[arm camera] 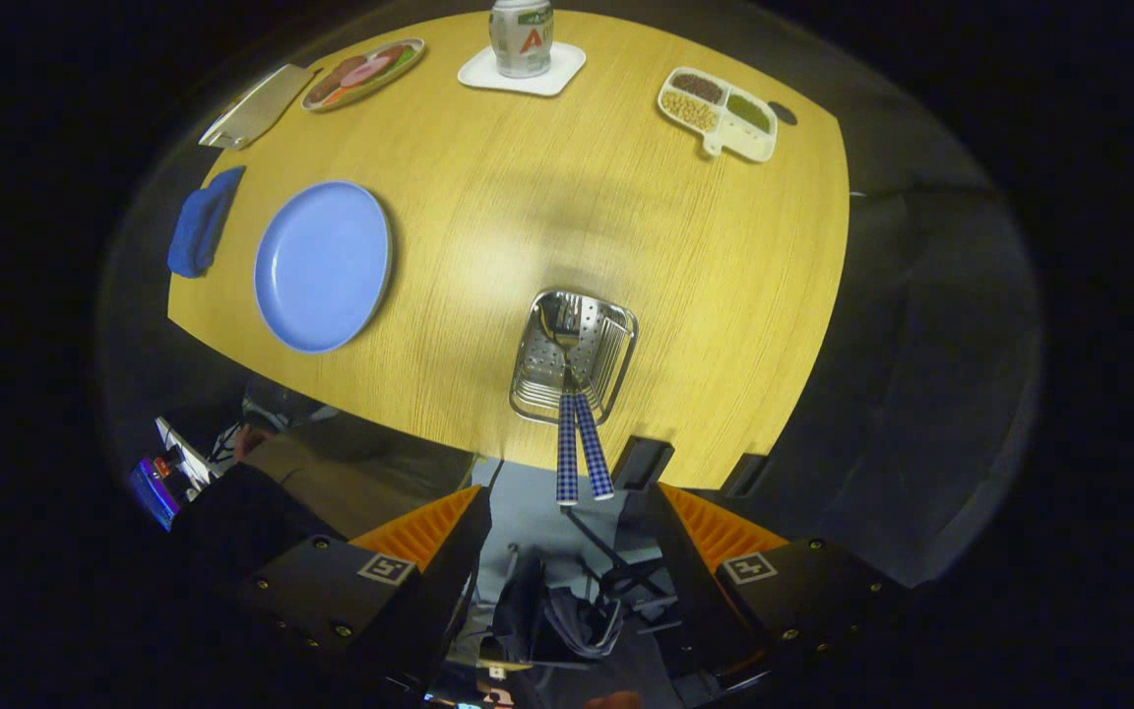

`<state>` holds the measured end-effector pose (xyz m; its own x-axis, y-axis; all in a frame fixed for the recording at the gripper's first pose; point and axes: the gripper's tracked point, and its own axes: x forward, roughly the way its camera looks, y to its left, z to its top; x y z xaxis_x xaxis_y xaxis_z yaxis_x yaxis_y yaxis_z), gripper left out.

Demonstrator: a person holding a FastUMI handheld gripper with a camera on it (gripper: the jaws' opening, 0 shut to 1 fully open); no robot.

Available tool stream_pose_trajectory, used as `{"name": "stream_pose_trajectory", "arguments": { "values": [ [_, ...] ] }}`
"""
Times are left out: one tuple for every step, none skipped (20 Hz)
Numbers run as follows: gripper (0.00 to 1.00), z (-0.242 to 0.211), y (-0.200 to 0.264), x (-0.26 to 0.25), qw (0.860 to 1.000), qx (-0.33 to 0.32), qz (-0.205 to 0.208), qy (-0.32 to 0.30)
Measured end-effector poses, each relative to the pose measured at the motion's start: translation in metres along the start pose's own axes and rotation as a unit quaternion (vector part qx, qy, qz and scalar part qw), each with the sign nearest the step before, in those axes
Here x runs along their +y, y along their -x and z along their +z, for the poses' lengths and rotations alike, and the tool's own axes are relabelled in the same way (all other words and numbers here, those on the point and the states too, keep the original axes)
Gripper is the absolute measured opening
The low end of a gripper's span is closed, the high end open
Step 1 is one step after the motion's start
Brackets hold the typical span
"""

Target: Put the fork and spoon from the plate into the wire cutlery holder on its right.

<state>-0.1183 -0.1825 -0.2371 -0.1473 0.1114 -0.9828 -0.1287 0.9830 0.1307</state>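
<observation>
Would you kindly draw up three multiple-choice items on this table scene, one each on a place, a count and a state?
1. Where do the two checked-handled utensils stand?
A. On the blue plate
B. In the wire cutlery holder
C. On the white coaster

2. How many pieces of cutlery lie on the blue plate?
A. None
B. One
C. Two

3. How is the claw?
A. Shut on a handle
B. Shut on the holder's rim
C. Open, holding nothing

Answers:
1 B: both handles rise out of the wire cutlery holder, which stands just beyond the claw's fingers.
2 A: the plate's surface is bare.
3 C: the fingers stand wide apart, and the handles' ends touch neither one.
</observation>
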Motion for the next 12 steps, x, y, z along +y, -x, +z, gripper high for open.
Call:
{"name": "stream_pose_trajectory", "arguments": {
  "values": [
    [0.97, 0.003, 0.003, 0.005, 0.999, -0.037, -0.003, -0.010],
    [0.97, 0.008, 0.005, 0.012, 0.997, -0.074, -0.004, -0.019],
    [0.97, 0.014, 0.008, 0.018, 0.994, -0.111, -0.008, -0.021],
    [0.97, 0.019, 0.011, 0.023, 0.989, -0.147, -0.015, -0.023],
    [0.97, 0.024, 0.015, 0.027, 0.981, -0.188, -0.024, -0.033],
    [0.97, 0.035, 0.020, 0.035, 0.969, -0.240, -0.026, -0.047],
    [0.97, 0.045, 0.027, 0.041, 0.954, -0.293, -0.025, -0.066],
    [0.97, 0.054, 0.037, 0.047, 0.936, -0.341, -0.022, -0.088],
    [0.97, 0.061, 0.050, 0.054, 0.917, -0.385, -0.015, -0.104],
    [0.97, 0.063, 0.064, 0.065, 0.902, -0.418, -0.011, -0.110],
    [0.97, 0.067, 0.078, 0.071, 0.885, -0.452, -0.016, -0.109],
    [0.97, 0.069, 0.089, 0.073, 0.868, -0.484, -0.028, -0.106]
  ]
}}
